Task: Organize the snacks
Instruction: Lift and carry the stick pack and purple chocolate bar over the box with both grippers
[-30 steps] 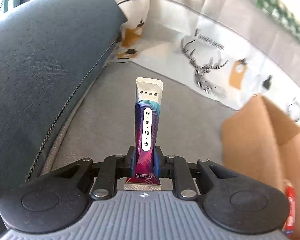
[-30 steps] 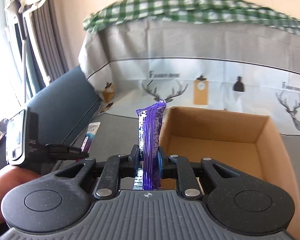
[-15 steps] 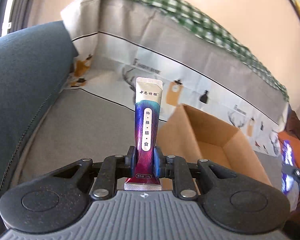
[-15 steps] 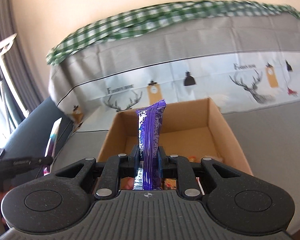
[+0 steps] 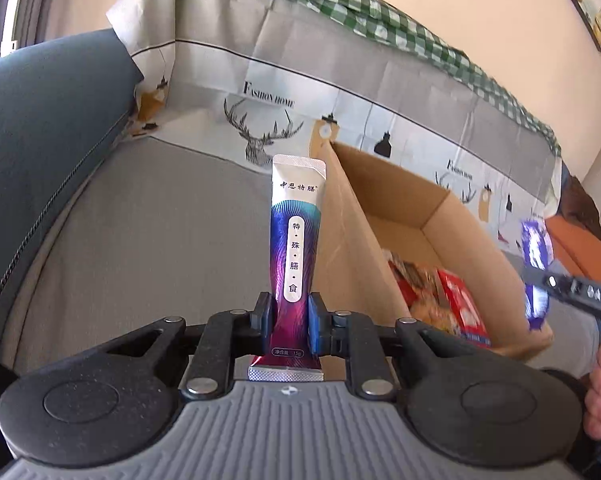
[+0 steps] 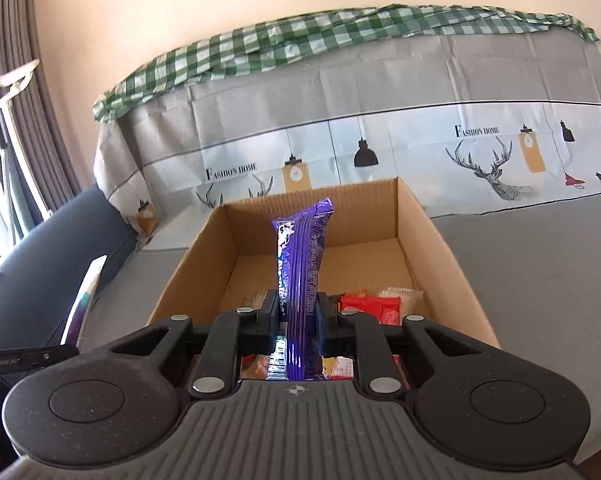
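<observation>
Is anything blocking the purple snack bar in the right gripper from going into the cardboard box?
Nothing visible does. The purple snack bar is held over the open-topped cardboard box, where snacks cover only the near floor.

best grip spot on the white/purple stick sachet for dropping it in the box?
Lower third, as the left gripper has it: pads across the flat faces of the stick sachet, coming from the crimped bottom end. The long, thin pack then stands clear ahead for the cardboard box.
</observation>
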The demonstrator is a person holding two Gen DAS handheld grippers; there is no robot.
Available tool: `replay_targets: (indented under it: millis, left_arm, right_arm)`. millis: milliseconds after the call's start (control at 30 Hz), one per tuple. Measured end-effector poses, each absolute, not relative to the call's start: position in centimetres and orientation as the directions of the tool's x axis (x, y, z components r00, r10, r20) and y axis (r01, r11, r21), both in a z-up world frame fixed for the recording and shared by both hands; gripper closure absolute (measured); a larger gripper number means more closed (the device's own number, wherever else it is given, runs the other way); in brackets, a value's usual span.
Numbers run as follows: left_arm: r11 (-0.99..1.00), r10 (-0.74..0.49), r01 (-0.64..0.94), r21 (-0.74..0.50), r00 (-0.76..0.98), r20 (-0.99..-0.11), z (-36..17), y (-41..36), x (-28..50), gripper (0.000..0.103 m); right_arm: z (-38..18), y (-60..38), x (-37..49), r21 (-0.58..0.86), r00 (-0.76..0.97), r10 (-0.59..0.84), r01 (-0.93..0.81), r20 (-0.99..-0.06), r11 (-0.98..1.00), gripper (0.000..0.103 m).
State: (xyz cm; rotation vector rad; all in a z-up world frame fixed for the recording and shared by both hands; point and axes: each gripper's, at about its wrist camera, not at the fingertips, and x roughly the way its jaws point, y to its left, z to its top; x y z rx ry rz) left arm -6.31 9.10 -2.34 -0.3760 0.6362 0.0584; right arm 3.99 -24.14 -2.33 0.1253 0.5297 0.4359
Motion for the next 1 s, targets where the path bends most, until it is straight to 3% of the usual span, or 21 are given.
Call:
replay_targets:
  millis: [433,1000]
  left_arm:
    - [0.946,-0.045,-0.165,-0.277,0.783,-0.621,-1.9,8.1,-6.6,0.083]
    - [0.946,-0.025,-0.18,-0.269,0.788,-0.615,2.8,7.6,-4.5,0.083]
  right_arm:
    - [-2.6,-23.8,4.3,0.236,0.757,0.479,-0.416,-0.444,0.878,0.084]
    - [-2.8,-24.3,4.7,0.245,0.752,0.508,-0.445,-0.42,0.861,0.084]
